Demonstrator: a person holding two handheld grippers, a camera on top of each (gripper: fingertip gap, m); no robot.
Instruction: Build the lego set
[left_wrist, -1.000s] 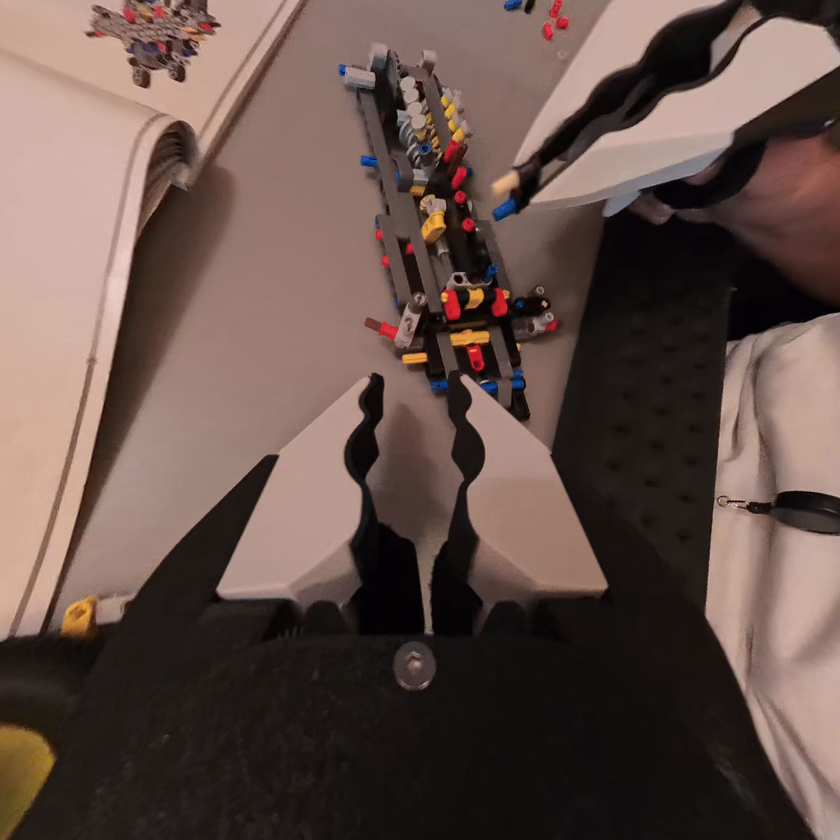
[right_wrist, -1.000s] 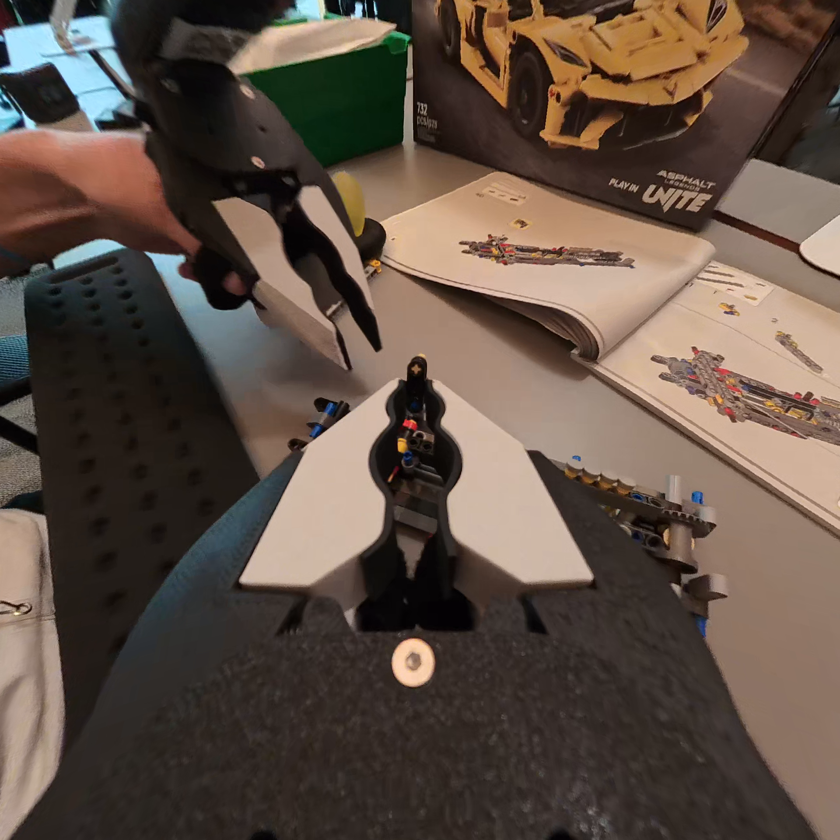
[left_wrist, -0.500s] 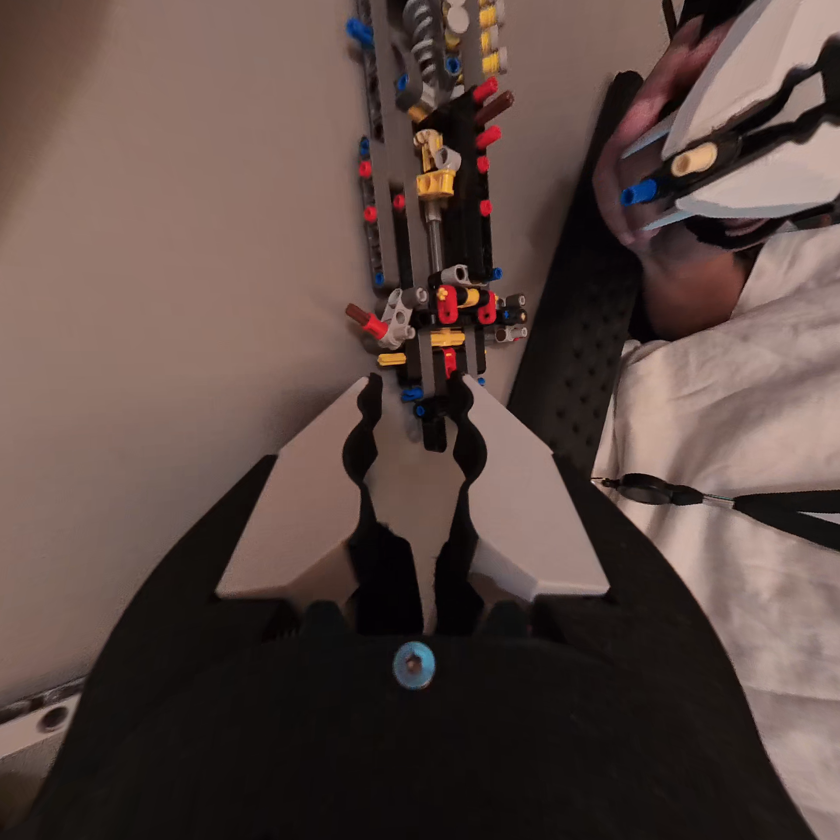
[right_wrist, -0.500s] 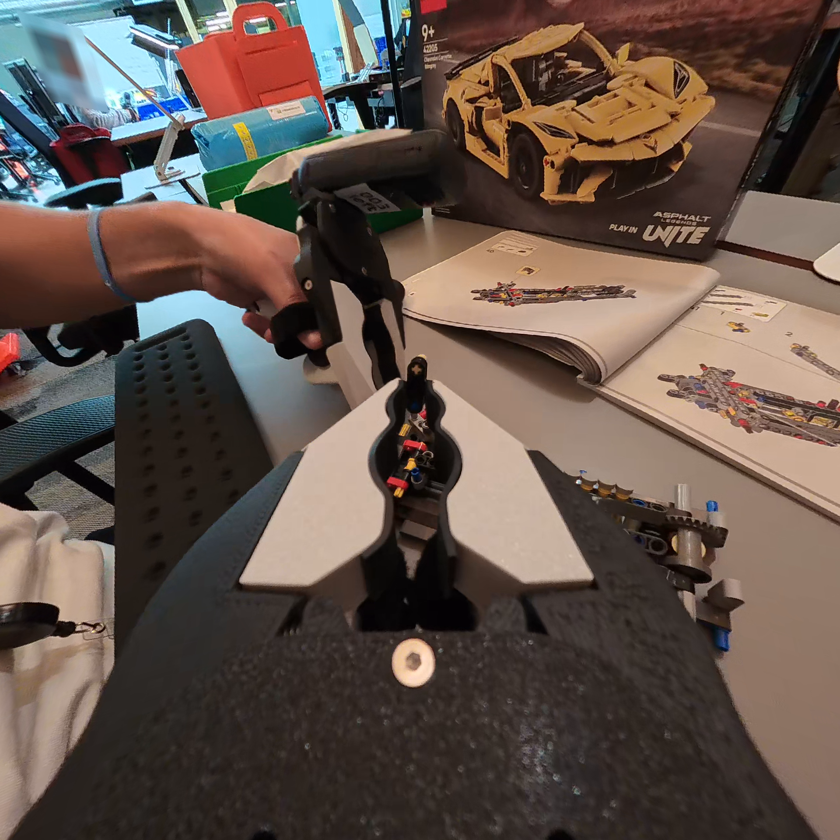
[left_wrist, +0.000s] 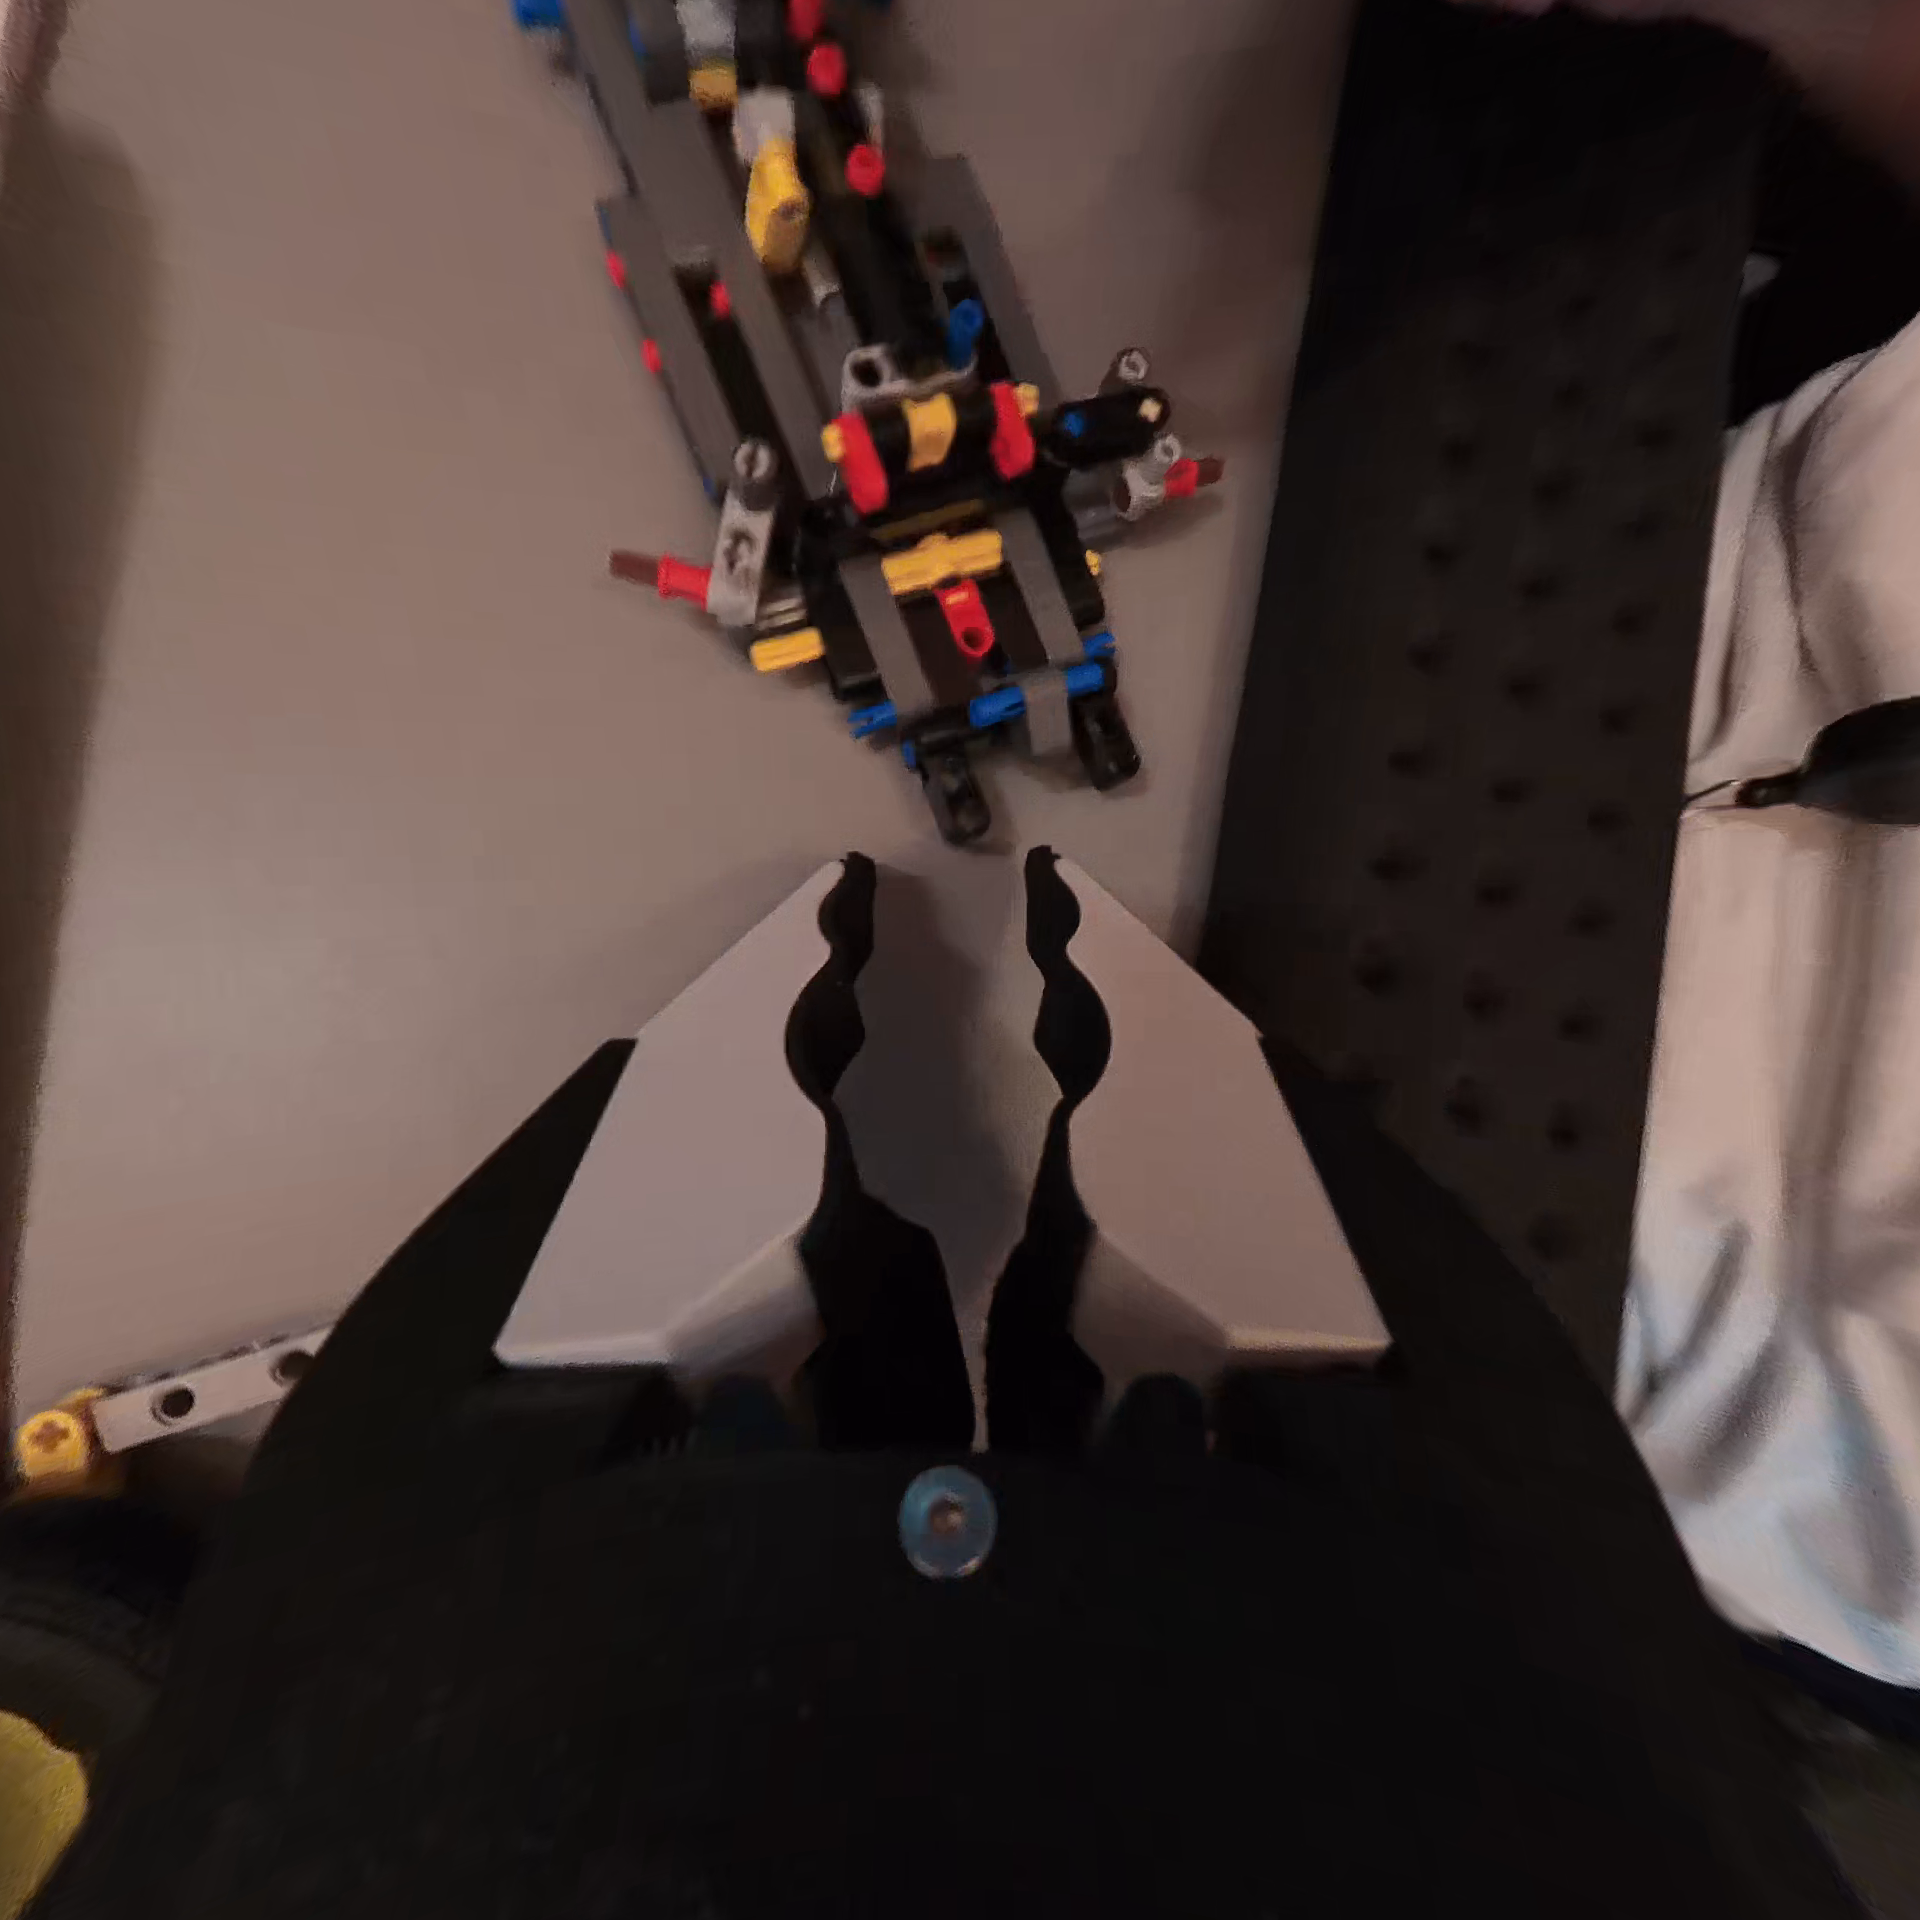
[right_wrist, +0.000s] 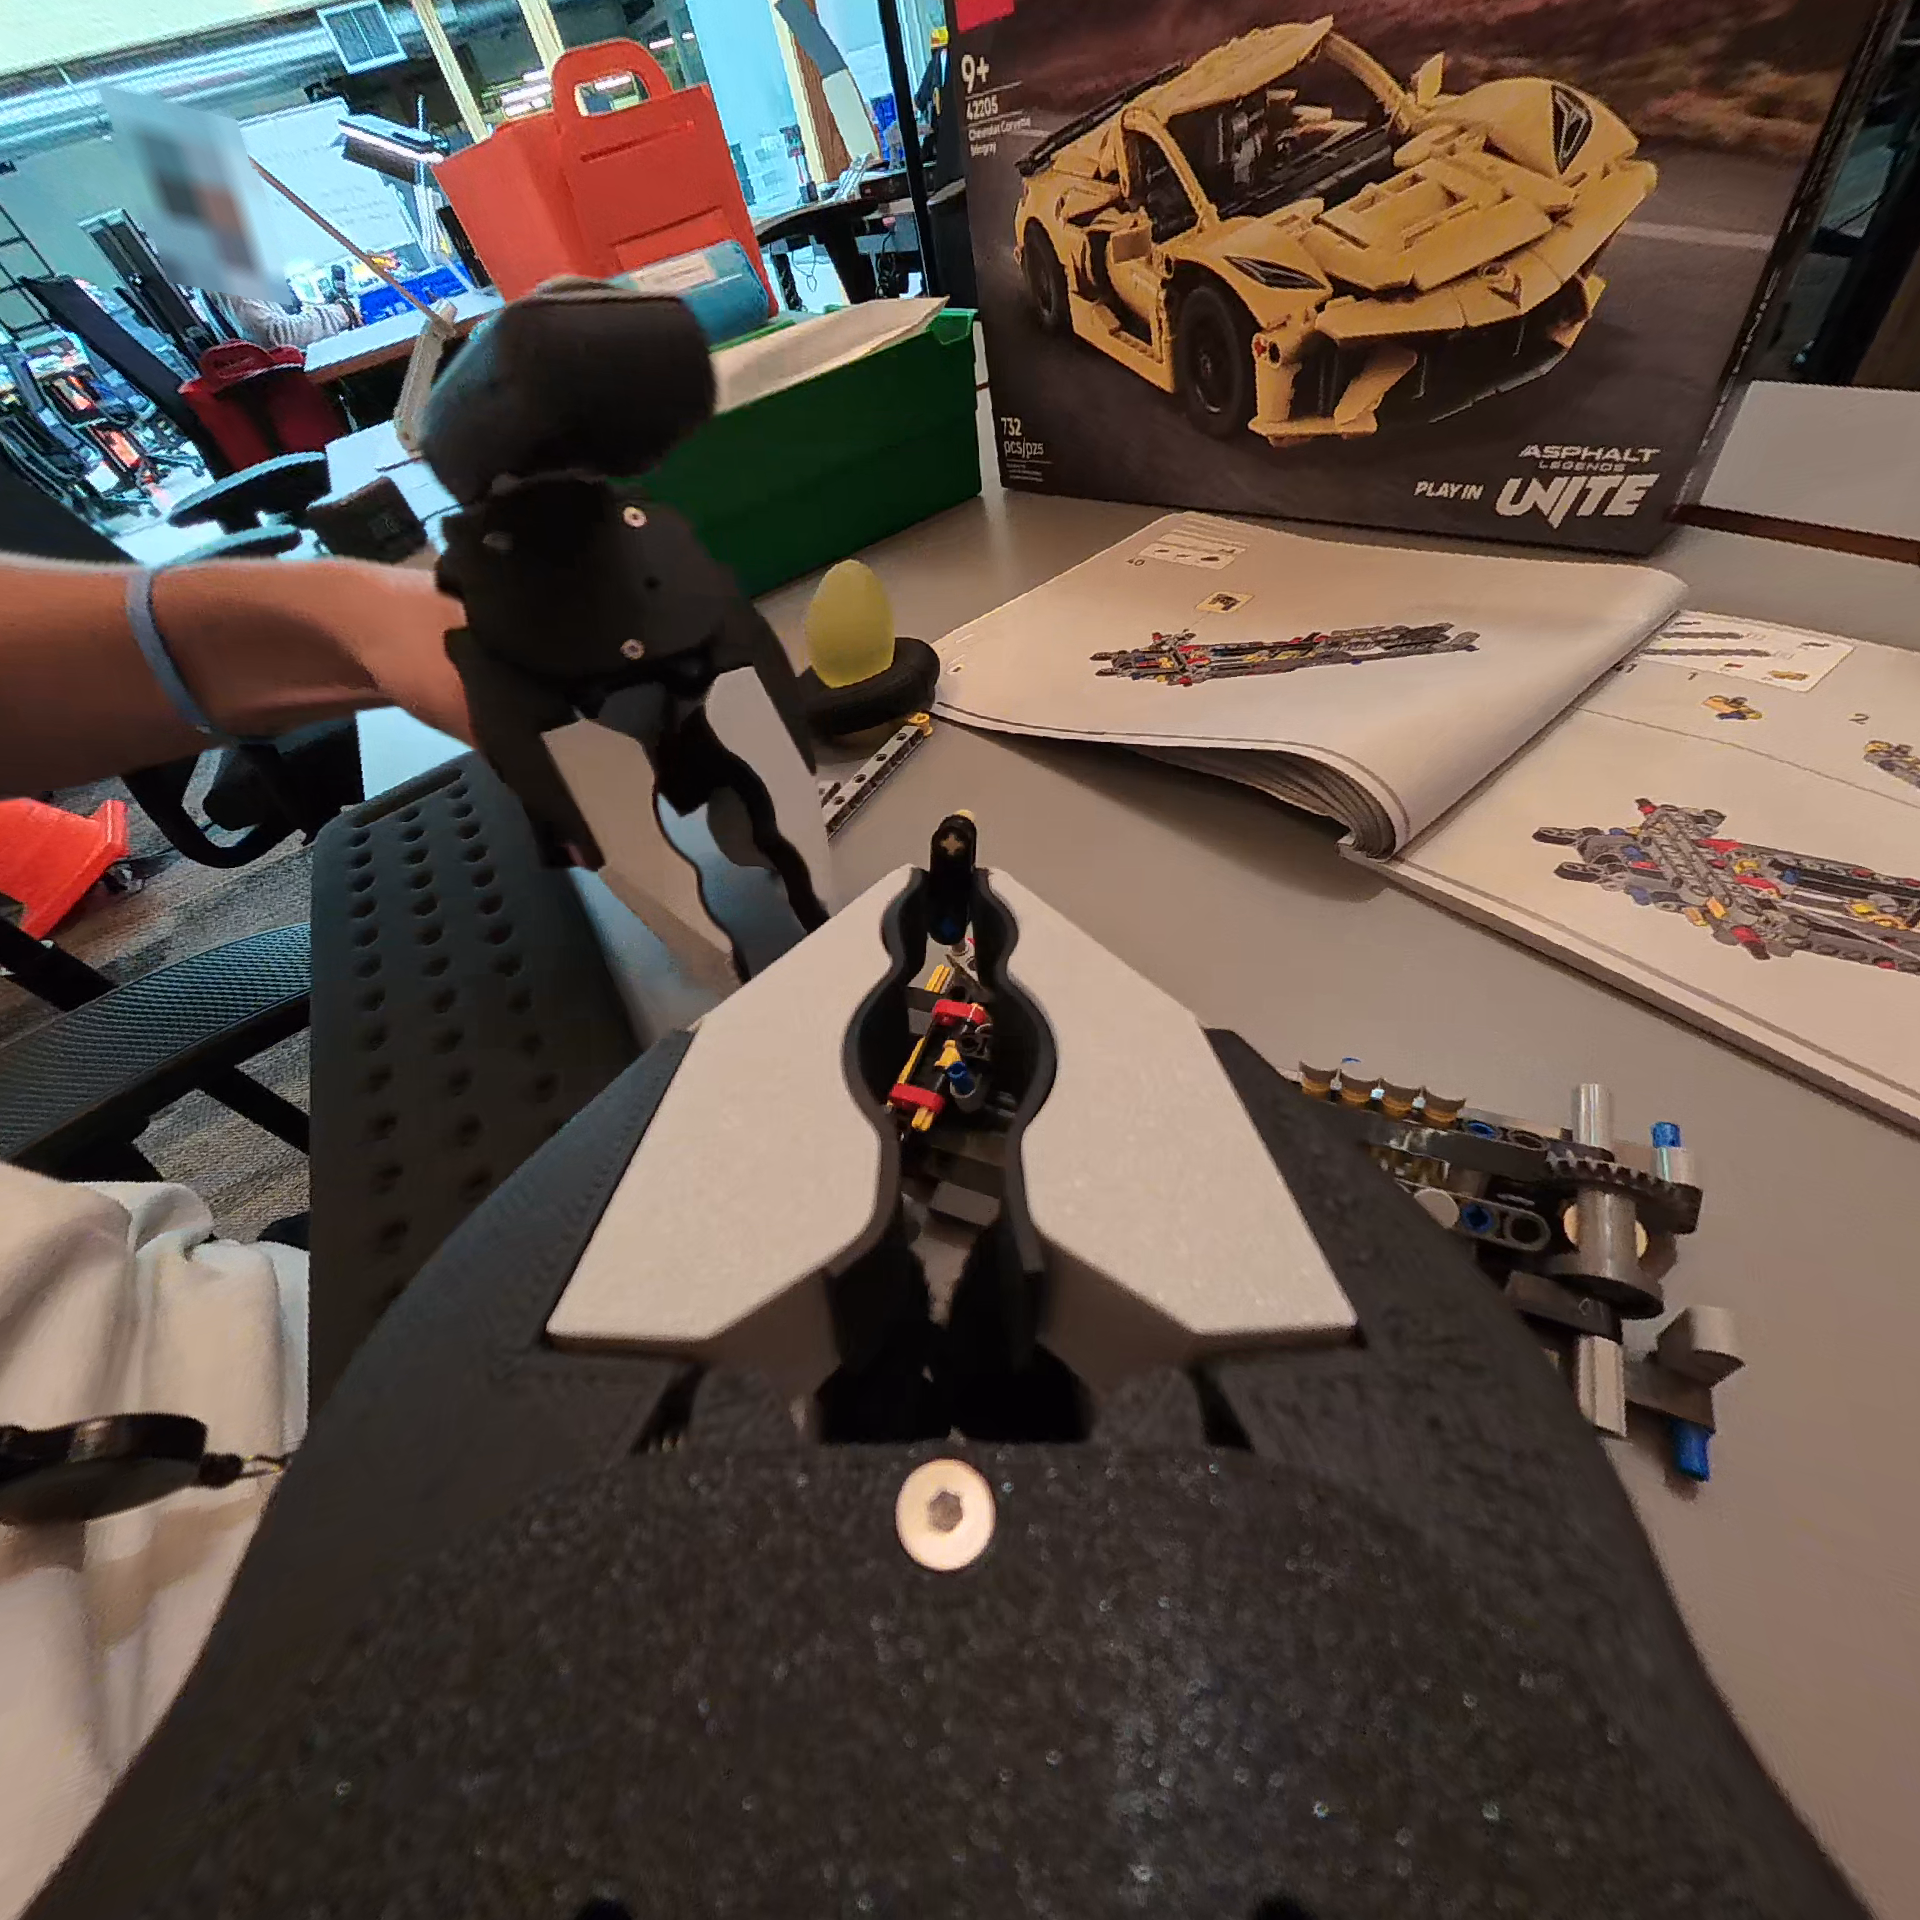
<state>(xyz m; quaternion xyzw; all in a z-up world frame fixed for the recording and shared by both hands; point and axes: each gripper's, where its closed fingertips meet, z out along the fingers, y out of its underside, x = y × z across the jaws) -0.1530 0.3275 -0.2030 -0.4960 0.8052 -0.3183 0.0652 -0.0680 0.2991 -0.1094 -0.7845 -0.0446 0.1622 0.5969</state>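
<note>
The long Lego chassis (left_wrist: 914, 520), grey and black beams with red, yellow and blue pins, lies on the grey table. My left gripper (left_wrist: 945, 860) is open and empty, its tips just short of the chassis's near end. My right gripper (right_wrist: 954, 894) is shut on a small black connector (right_wrist: 954, 847) with a tan cross end and a blue pin, held above the chassis (right_wrist: 1507, 1195). The left gripper also shows in the right wrist view (right_wrist: 774, 935), open, held by a hand at the left.
A black perforated chair arm (left_wrist: 1486, 623) runs along the table edge beside the chassis. An open instruction booklet (right_wrist: 1351, 707), the set's box (right_wrist: 1351, 260), a green bin (right_wrist: 831, 447), a yellow egg on a tyre (right_wrist: 852, 634) and a loose grey beam (right_wrist: 873, 769) lie beyond.
My left gripper has drawn back; the chassis end that sat between its fingers now lies just ahead. The right gripper with its piece has left the left wrist view.
</note>
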